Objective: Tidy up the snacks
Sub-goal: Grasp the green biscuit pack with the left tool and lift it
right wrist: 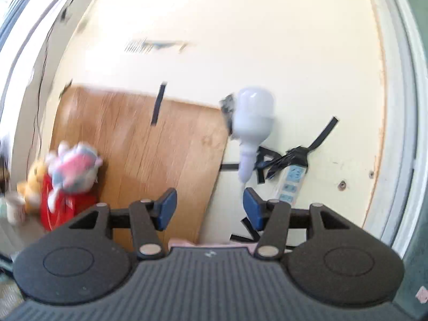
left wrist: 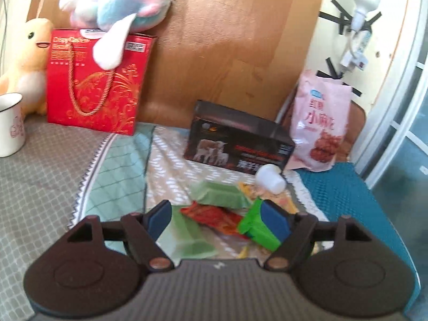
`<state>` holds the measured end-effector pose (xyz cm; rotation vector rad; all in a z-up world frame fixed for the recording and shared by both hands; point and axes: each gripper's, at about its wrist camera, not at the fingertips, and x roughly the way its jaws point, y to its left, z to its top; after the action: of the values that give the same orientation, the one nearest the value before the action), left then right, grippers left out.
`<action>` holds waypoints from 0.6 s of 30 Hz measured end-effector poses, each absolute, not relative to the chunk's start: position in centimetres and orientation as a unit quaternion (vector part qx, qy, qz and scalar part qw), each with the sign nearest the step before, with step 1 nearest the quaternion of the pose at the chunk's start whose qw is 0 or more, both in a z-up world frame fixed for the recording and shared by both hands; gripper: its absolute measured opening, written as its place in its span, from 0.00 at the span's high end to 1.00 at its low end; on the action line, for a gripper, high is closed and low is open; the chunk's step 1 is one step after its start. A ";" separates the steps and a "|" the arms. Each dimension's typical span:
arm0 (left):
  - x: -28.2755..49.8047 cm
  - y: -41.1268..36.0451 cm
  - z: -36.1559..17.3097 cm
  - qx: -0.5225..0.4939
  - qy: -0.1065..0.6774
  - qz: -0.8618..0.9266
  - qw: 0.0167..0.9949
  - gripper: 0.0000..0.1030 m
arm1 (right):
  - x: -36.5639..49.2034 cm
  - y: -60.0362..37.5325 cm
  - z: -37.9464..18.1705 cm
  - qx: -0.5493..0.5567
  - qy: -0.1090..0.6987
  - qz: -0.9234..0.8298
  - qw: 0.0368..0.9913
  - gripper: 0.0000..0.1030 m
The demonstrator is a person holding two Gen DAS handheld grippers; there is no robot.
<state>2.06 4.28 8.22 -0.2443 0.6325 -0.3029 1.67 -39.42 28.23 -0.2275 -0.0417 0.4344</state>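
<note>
My left gripper (left wrist: 218, 220) has its jaws spread wide, nothing clamped; the right pad just overlaps a bright green packet (left wrist: 254, 227), contact I can't confirm. Between the pads lies a red-orange snack wrapper (left wrist: 214, 215), a pale green packet (left wrist: 223, 194) just beyond, a white cup (left wrist: 270, 179) tipped over farther right. Far back stand a dark box (left wrist: 238, 140) and a pink snack bag (left wrist: 321, 123). My right gripper (right wrist: 210, 208) is parted, empty, pointed at a wall with a white bulb (right wrist: 252, 123)

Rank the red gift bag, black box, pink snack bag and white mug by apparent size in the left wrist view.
1. red gift bag
2. black box
3. pink snack bag, close to the box, so this order is unsure
4. white mug, partly cut off
</note>
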 end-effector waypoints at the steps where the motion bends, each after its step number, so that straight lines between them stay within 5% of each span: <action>1: 2.3 3.9 8.0 -0.121 0.311 -0.152 0.931 0.27 | 2.0 -39.4 27.0 -0.104 0.001 0.234 0.967 0.44; 9: 5.4 1.2 5.5 -0.142 0.345 -0.178 0.911 0.30 | 2.6 -31.6 6.5 -0.091 0.248 0.373 0.890 0.46; 15: 7.3 -0.4 4.3 -0.145 0.357 -0.188 0.903 0.33 | 2.8 -26.2 2.3 -0.136 0.238 0.401 0.874 0.45; 18: 8.1 -1.2 3.3 -0.154 0.372 -0.219 0.889 0.50 | 4.5 -25.1 1.8 -0.149 0.245 0.400 0.871 0.44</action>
<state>8.11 -1.17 3.29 -0.3204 0.7734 -0.4549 4.55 -25.13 1.80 -0.3115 0.5121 0.8362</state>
